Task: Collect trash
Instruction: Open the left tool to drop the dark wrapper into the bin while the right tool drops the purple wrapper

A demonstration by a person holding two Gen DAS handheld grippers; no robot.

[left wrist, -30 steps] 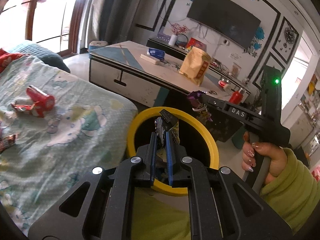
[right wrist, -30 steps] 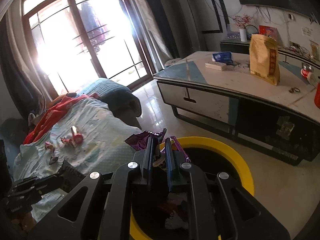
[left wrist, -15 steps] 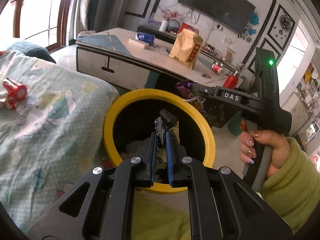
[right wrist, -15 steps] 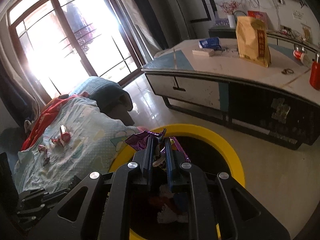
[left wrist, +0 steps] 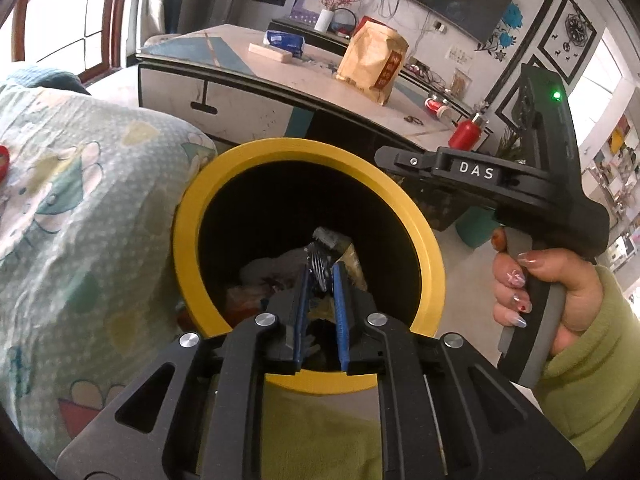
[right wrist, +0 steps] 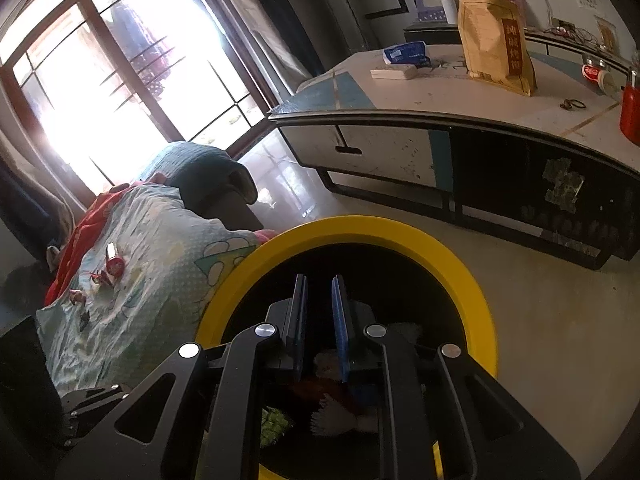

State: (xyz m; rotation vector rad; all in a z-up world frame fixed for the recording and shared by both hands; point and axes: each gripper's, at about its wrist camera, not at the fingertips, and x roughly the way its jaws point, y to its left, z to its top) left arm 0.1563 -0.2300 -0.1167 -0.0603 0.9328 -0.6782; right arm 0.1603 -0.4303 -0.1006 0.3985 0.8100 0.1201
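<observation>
Yellow-rimmed bin (left wrist: 420, 240) already holds scraps; the right tool (right wrist: 319, 282) hangs slack and empty over it, the left tool (left wrist: 321, 268), jaws just easing apart, pinches a crumpled wrapper (left wrist: 324, 240) above its mouth, and red wrappers (right wrist: 114, 266) wait on the bed (right wrist: 160, 248) at nine o'clock.

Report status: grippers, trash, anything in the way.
Left gripper shut on silver wrapper, above yellow-rimmed bin. Right gripper open, empty, over bin. Nothing in the way.

bin (left wrist: 188, 236): yellow rim, black inside | blanket (left wrist: 80, 184): mint, cartoon print
</observation>
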